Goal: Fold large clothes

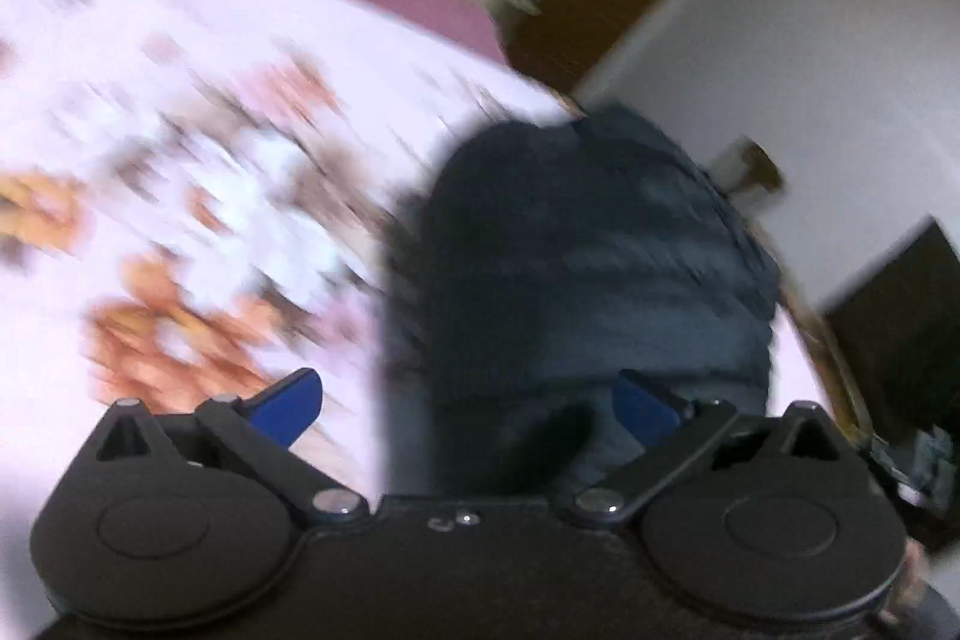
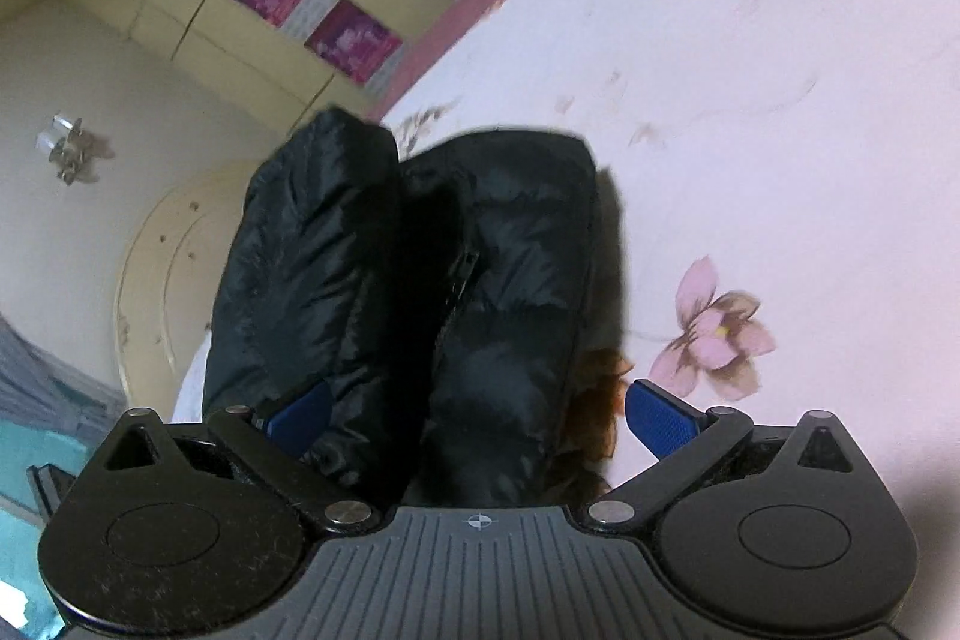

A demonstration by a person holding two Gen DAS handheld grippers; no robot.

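1. On the floral bed sheet [image 2: 780, 70] lies the black puffer jacket [image 2: 420, 280], bunched into two padded lobes.
2. Right gripper [image 2: 480, 418] stands wide, blue fingers [image 2: 660, 418] flanking the jacket's near end.
3. Left gripper [image 1: 468, 406] is spread wide too, the jacket [image 1: 588, 268] ahead of it, badly blurred.
4. Purple posters [image 2: 354, 34] hang on the wall.

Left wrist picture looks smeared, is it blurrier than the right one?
Yes: in the left wrist view the floral sheet and black jacket streak with motion blur; in the right wrist view the jacket is sharp, with fisheye bending at the edges.
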